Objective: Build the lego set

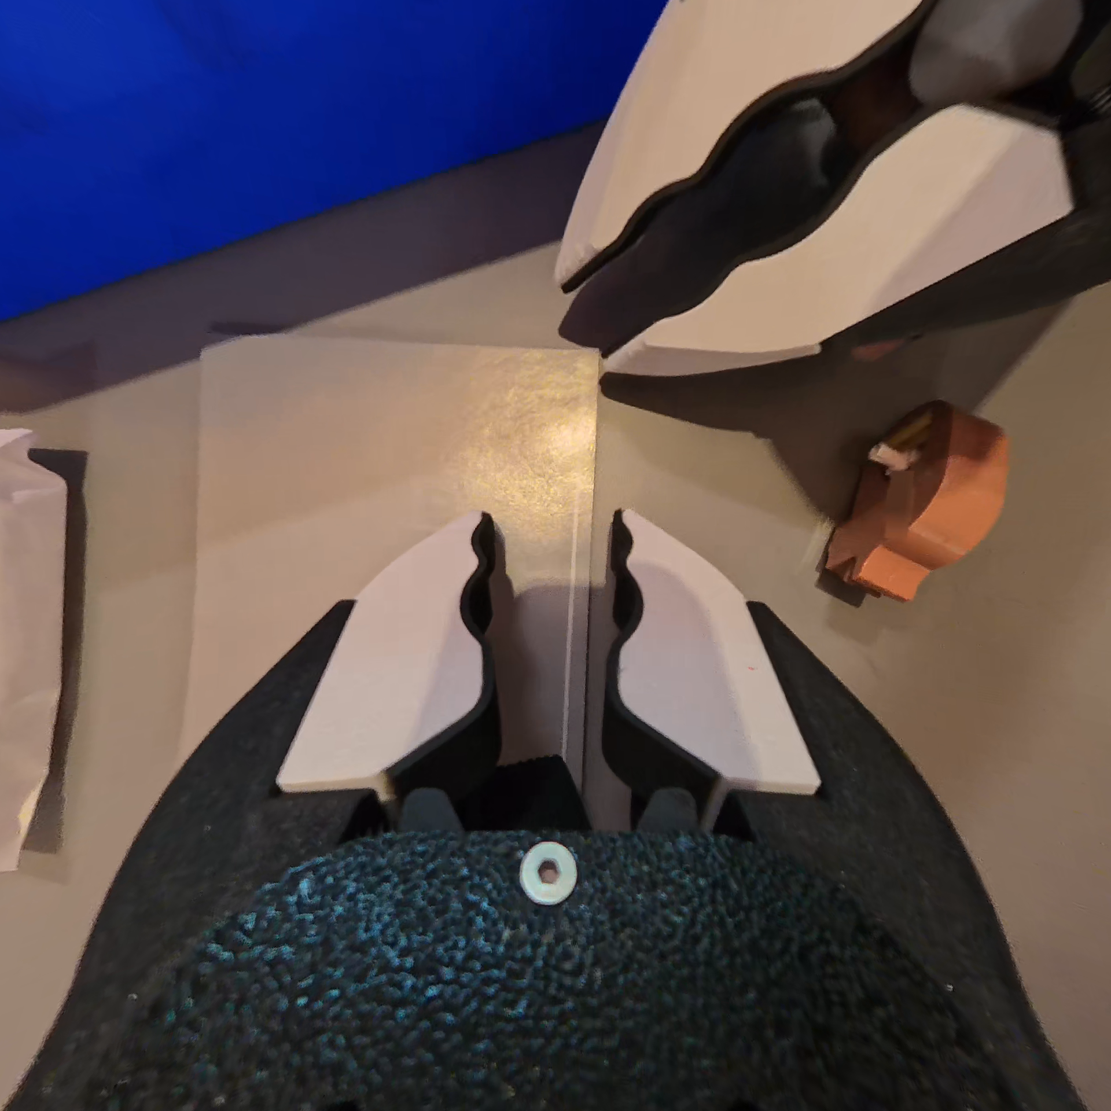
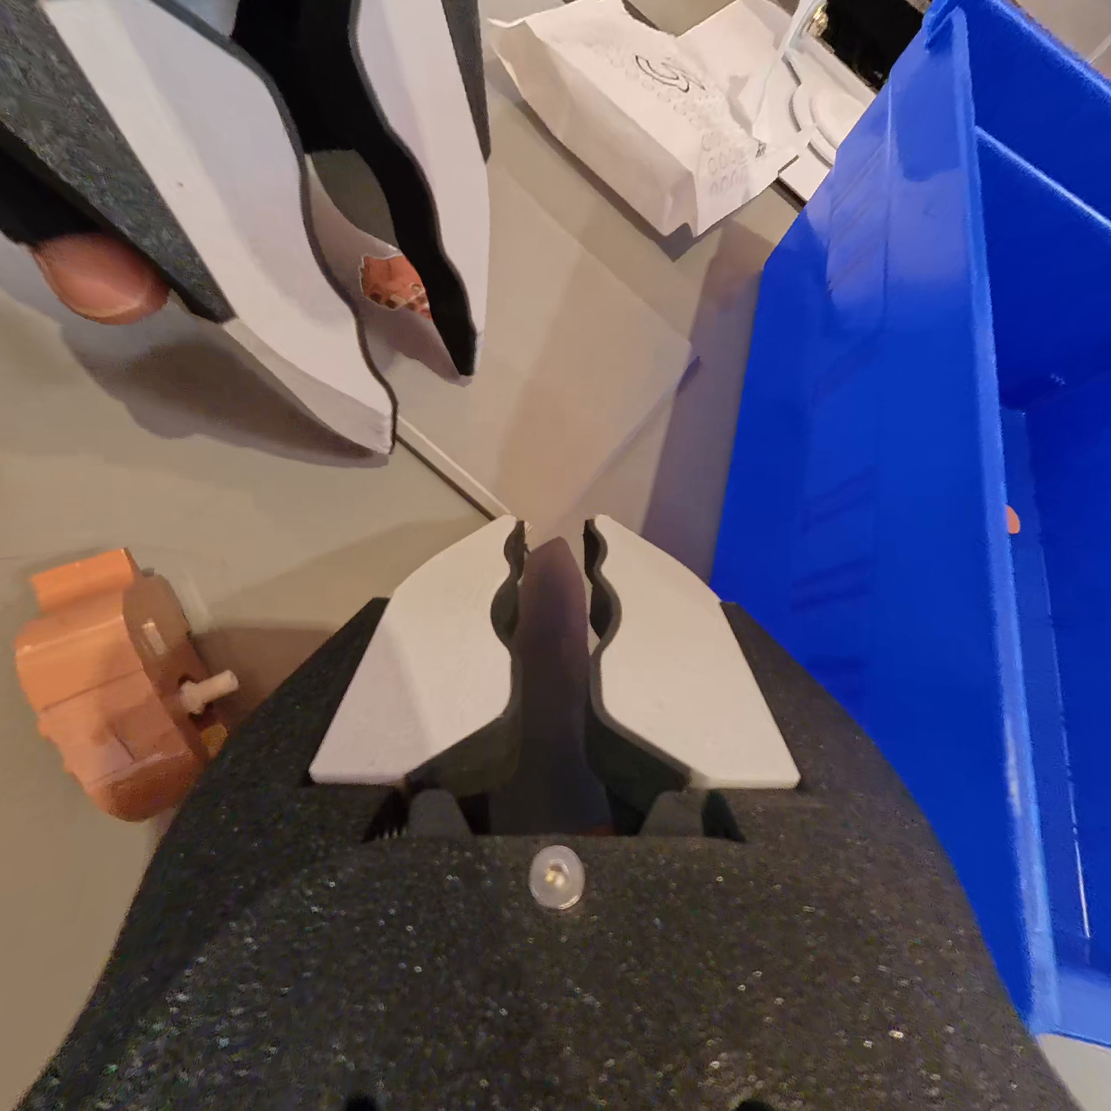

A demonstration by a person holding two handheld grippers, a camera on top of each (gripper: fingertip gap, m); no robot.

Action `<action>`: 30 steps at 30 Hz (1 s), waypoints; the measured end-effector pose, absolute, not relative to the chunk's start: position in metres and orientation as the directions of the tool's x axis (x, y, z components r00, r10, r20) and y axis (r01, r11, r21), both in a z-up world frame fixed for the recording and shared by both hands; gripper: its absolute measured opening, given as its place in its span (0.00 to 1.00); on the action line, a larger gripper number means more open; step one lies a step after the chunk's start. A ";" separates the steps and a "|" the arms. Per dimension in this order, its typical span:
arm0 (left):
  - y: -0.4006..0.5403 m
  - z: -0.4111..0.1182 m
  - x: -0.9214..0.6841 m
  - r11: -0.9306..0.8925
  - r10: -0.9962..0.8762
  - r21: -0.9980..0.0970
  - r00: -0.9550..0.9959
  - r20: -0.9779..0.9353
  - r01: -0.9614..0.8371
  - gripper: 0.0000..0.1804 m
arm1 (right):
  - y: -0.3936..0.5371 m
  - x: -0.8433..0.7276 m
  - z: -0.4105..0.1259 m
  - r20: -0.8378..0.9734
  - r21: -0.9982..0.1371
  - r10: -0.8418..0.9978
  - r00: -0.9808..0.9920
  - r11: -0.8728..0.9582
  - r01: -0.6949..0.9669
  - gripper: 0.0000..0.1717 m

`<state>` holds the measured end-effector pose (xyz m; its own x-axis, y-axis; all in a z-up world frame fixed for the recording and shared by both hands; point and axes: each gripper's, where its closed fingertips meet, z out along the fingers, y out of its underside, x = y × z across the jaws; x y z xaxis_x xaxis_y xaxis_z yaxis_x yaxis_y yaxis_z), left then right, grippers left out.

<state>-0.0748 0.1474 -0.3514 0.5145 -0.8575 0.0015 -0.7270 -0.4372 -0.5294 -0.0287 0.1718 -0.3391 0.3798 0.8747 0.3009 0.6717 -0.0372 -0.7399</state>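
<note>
Fingers point(image 1: 421, 631) of the left gripper point(image 1: 553, 523) stand apart, gripping nothing. They straddle the right edge of a cream sheet point(image 1: 385, 457) at frame centre. That edge runs up between them, closer to the right finger, and neither pad presses on it. The sheet has a faint gold shimmer near its far right corner, and a thin pale line runs just inside the edge (a seam or fold, I cannot tell which).

The right gripper point(image 2: 553, 526) sits at that far corner, and in the left wrist view it comes in from the upper right. Its own view shows a narrow gap between its fingers with the sheet's corner standing in it. The corner is at or just against the left fingertip point(image 2: 481, 541), and the right pad is clear of it. Nothing is clamped there.

The sheet lies on a grey table point(image 1: 902, 781). An orange plastic part point(image 1: 920, 511) rests well apart from the sheet on the right of the left wrist view, and appears at lower left in the right wrist view. A blue bin point(image 2: 902, 421) stands just beside the sheet, filling the right side of the right wrist view. A white paper bag point(image 2: 649, 108) lies at the top of that view. A thumb point(image 2: 102, 282) shows on the left gripper's body at upper left.
</note>
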 end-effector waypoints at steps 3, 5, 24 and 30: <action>0.149 -0.355 -0.077 -0.428 -0.858 -0.510 0.512 -0.030 -0.746 0.21 | 0.170 -0.029 -0.338 0.283 -0.750 0.885 0.369 -0.036 0.660 0.11; 0.151 -0.356 -0.078 -0.431 -0.854 -0.506 0.518 -0.038 -0.747 0.20 | 0.170 -0.029 -0.338 0.274 -0.754 0.889 0.366 -0.037 0.656 0.11; 0.154 -0.345 -0.086 -0.454 -0.836 -0.536 0.548 -0.021 -0.712 0.21 | 0.173 -0.028 -0.342 0.315 -0.725 0.879 0.359 -0.022 0.689 0.10; 0.153 -0.344 -0.088 -0.454 -0.835 -0.530 0.549 -0.027 -0.716 0.21 | 0.177 -0.030 -0.342 0.319 -0.723 0.867 0.382 -0.039 0.690 0.10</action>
